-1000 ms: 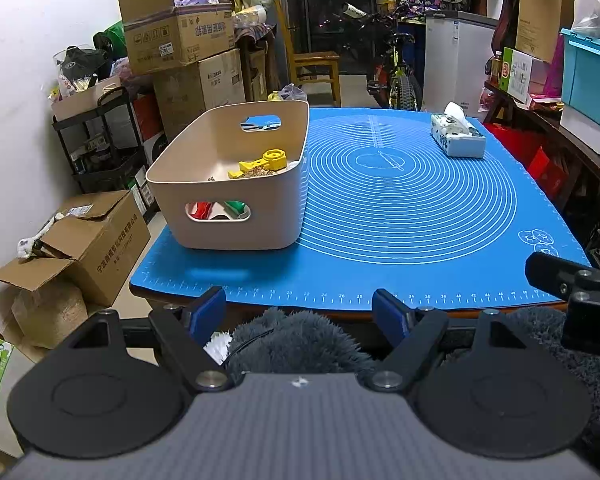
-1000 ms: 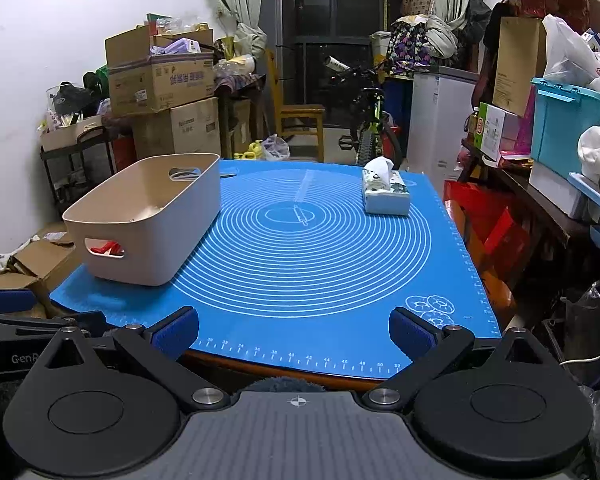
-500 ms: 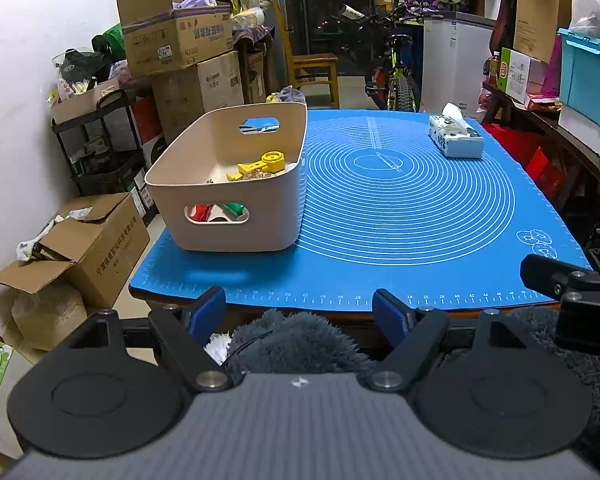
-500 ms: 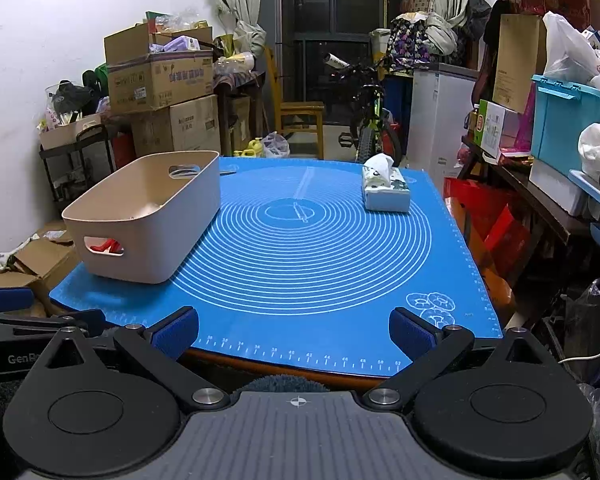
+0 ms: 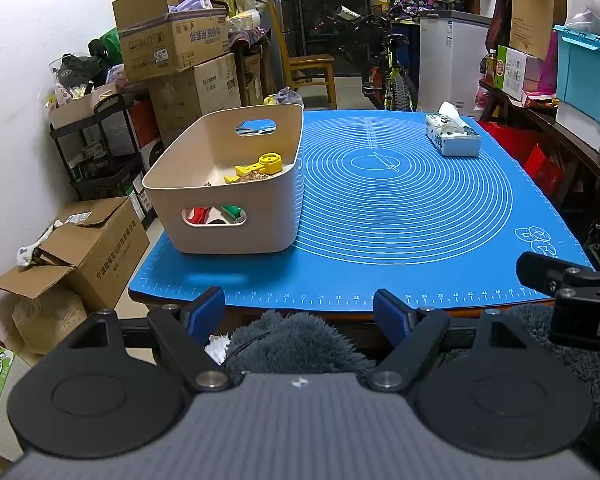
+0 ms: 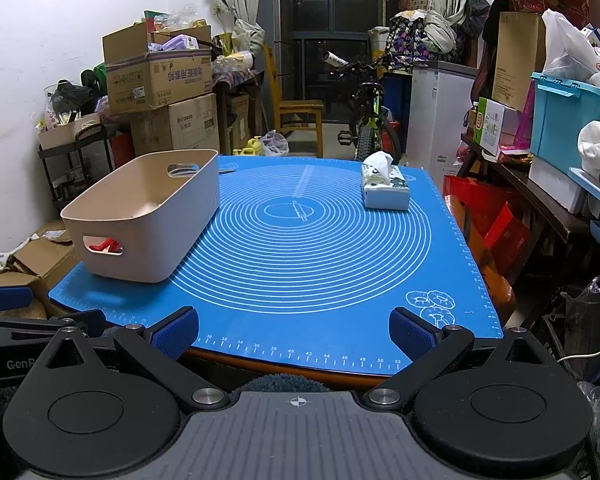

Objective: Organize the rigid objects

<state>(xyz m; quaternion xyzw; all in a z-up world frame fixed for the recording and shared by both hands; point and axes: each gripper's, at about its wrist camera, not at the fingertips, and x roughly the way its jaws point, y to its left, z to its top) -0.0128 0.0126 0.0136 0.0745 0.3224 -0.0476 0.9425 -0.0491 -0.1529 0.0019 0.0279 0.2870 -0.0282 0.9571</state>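
As both the left gripper [image 5: 300, 312] and right gripper [image 6: 294, 330] are held spread and empty, the beige bin [image 5: 236, 236] is judged filled; only withdrawal is required.

We see a blue mat [image 5: 400, 216] with white rings covering the desk, and a tissue box [image 5: 453, 136] near its far right corner. Beyond the desk stand a wooden chair [image 5: 312, 74] and a bicycle [image 5: 392, 76]. Cardboard boxes [image 5: 172, 40] pile up along the left wall, and a turquoise bin [image 6: 568, 120] sits on the right.
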